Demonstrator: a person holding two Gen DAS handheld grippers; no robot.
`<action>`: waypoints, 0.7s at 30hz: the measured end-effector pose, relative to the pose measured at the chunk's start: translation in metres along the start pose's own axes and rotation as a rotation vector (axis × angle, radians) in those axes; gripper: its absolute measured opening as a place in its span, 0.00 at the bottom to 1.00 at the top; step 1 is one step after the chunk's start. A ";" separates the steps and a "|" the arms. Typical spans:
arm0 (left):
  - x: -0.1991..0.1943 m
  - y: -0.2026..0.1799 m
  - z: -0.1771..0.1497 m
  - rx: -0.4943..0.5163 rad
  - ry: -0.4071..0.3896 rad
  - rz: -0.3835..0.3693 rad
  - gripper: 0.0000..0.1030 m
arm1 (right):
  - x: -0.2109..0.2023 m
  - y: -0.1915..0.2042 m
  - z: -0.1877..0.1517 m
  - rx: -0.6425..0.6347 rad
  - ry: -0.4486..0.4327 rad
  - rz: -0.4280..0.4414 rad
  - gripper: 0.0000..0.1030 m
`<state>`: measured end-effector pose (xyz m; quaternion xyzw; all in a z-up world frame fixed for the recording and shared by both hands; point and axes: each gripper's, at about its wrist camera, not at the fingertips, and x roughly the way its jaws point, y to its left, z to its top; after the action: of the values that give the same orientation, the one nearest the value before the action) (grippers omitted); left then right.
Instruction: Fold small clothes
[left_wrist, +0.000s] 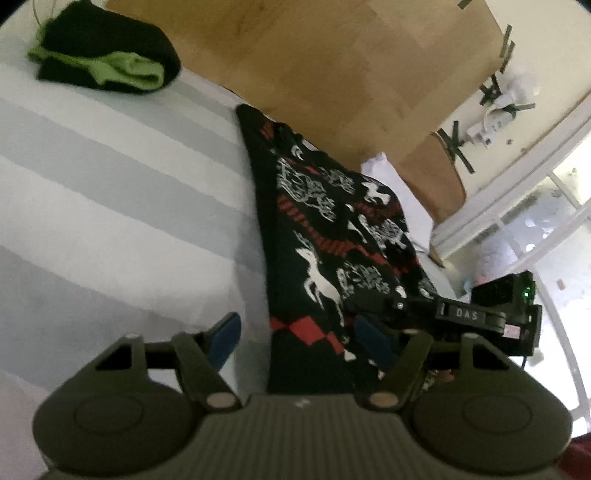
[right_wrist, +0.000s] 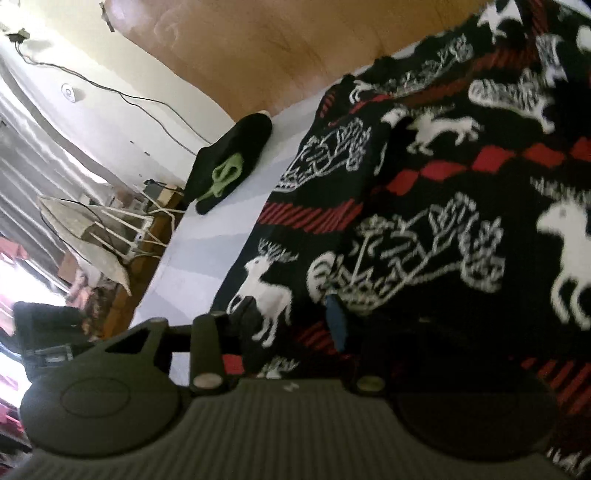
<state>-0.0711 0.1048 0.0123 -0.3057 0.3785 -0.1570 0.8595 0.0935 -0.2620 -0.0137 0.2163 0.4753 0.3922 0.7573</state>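
The sweater, black knit with white deer and red bands, lies spread on the bed, whose sheet is striped pale grey and white. In the left wrist view it runs as a long folded strip from the near edge up toward the wooden headboard, its left edge straight against the bare sheet.

The left tool hovers low over the sweater's near end with its jaws standing apart. One blue pad is over the sheet and the other is over the knit (nothing is pinched between them).

The right tool also has its jaws apart. Its blue pad rests on or just above the deer pattern, and I cannot tell whether it touches the cloth. No fold is caught between the fingers. In the left view that tool shows as a black body at the sweater's right edge.

A second garment, black with green trim, lies folded near the far corner of the bed, well apart from the sweater. An ironing board stands beside the bed.
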 end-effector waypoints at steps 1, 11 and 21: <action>0.003 0.000 0.000 0.004 0.013 -0.009 0.42 | 0.003 0.002 -0.001 0.001 0.005 0.009 0.44; -0.006 -0.027 0.002 0.073 0.004 -0.014 0.10 | -0.018 0.024 0.008 -0.102 -0.092 0.001 0.13; 0.026 -0.046 -0.015 0.109 0.137 0.014 0.12 | -0.018 -0.002 -0.013 -0.101 -0.023 -0.126 0.12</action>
<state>-0.0664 0.0508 0.0196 -0.2443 0.4296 -0.1918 0.8479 0.0786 -0.2776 -0.0109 0.1522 0.4588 0.3646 0.7959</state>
